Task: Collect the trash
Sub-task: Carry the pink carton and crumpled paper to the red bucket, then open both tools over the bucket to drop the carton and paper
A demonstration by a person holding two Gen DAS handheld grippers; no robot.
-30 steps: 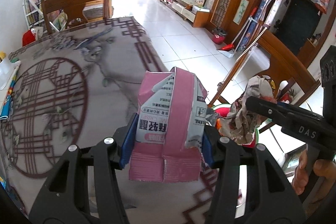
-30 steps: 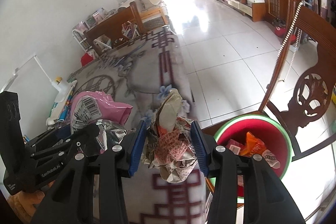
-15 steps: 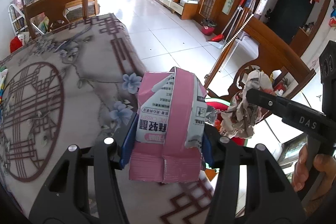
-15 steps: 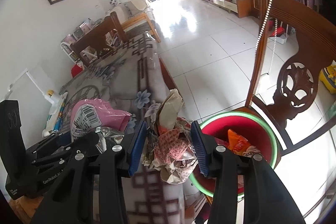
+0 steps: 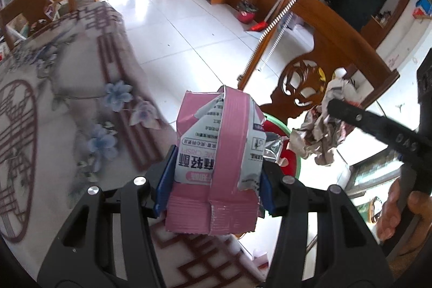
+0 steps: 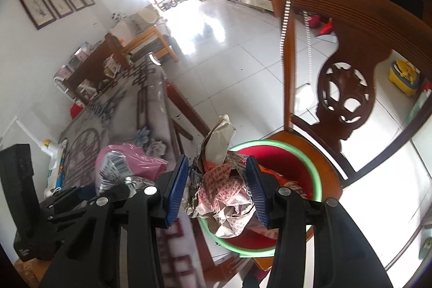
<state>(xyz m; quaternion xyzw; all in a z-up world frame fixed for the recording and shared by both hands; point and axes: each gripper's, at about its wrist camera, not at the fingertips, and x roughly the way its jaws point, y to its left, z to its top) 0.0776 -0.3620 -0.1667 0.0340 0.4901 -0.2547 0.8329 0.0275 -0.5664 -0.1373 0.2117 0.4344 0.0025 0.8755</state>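
My left gripper (image 5: 214, 181) is shut on a torn pink snack wrapper (image 5: 216, 163), held above the table's right edge. My right gripper (image 6: 218, 188) is shut on a crumpled paper wad (image 6: 224, 193), held over the near rim of a red bin with a green rim (image 6: 316, 174) that sits on a wooden chair seat. The bin holds orange and pink wrappers. In the left wrist view the wad (image 5: 321, 131) and right gripper arm sit to the right, with the bin (image 5: 283, 126) partly hidden behind the pink wrapper. The pink wrapper also shows in the right wrist view (image 6: 127, 163).
The table carries a grey patterned cloth (image 5: 67, 104). A carved wooden chair back (image 6: 348, 82) rises behind the bin. White tiled floor (image 6: 229, 66) lies between table and chair. Another chair (image 5: 54, 2) stands at the table's far end.
Both grippers have moved right, off the table toward the chair. The paper wad now hangs over the bin's rim. Both grips stay shut.
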